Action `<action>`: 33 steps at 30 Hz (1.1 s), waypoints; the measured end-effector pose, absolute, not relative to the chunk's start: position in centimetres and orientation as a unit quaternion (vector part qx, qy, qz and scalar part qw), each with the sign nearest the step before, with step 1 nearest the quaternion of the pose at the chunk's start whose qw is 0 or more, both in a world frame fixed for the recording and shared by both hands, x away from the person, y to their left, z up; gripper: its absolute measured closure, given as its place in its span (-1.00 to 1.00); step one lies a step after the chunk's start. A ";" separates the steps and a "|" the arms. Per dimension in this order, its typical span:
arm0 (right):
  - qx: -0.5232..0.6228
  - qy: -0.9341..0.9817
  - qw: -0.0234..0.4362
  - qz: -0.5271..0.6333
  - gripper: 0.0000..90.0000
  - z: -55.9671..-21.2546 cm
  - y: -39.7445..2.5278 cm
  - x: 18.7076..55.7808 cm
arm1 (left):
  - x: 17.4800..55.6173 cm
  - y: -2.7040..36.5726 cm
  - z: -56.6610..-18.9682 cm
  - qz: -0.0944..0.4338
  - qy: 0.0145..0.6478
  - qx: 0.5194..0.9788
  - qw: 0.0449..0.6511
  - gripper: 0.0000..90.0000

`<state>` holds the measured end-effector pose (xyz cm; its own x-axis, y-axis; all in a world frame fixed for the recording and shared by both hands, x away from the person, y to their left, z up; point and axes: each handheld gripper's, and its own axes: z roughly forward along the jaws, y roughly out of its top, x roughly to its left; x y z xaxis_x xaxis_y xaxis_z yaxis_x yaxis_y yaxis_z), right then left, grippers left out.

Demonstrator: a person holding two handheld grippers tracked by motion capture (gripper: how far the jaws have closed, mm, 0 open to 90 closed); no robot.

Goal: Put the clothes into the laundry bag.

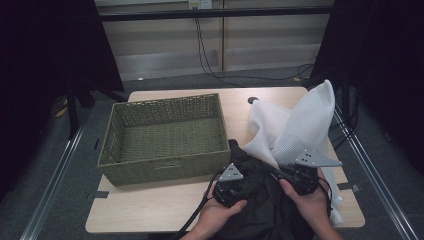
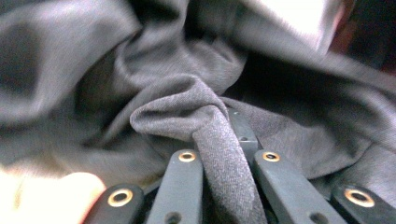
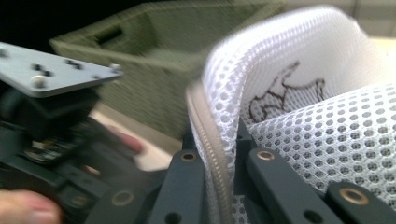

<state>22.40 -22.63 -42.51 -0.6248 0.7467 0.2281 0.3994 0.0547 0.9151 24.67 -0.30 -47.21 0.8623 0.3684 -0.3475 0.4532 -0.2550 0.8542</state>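
Note:
A dark grey cloth (image 1: pixel 260 197) lies bunched at the table's front edge. My left gripper (image 1: pixel 239 186) is shut on a fold of the dark cloth (image 2: pixel 219 140), which runs up between the two black jaws. A white mesh laundry bag (image 1: pixel 295 127) stands up at the right of the table. My right gripper (image 1: pixel 286 172) is shut on the zippered edge of the mesh bag (image 3: pixel 219 140). In the right gripper view the left gripper (image 3: pixel 51 121) sits close at the left, with its grey plate on top.
An olive woven basket (image 1: pixel 165 170) stands at the table's left and middle; nothing shows inside it. The wooden table (image 1: pixel 150 207) has bare room in front of the basket. Black curtains and metal rails flank the table.

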 end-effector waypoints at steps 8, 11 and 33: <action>0.387 0.709 0.144 0.573 0.95 -40.9 -22.0 21.3 | 25.6 -2.9 -47.1 0.027 0.325 0.779 0.535 0.82; 0.400 0.714 0.135 0.558 0.96 -42.1 -22.1 21.7 | 27.4 -3.3 -50.2 -0.024 0.374 0.794 0.479 0.66; 0.436 0.727 0.147 0.510 0.97 -44.7 -24.0 23.6 | 28.7 -2.4 -49.4 0.026 0.366 0.792 0.488 -0.42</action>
<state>23.59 -23.96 -44.66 -0.5762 0.7841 0.2306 0.4833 0.0993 0.8698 28.65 -2.39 -49.44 0.7311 0.6052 -0.3151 0.5539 -0.2568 0.7920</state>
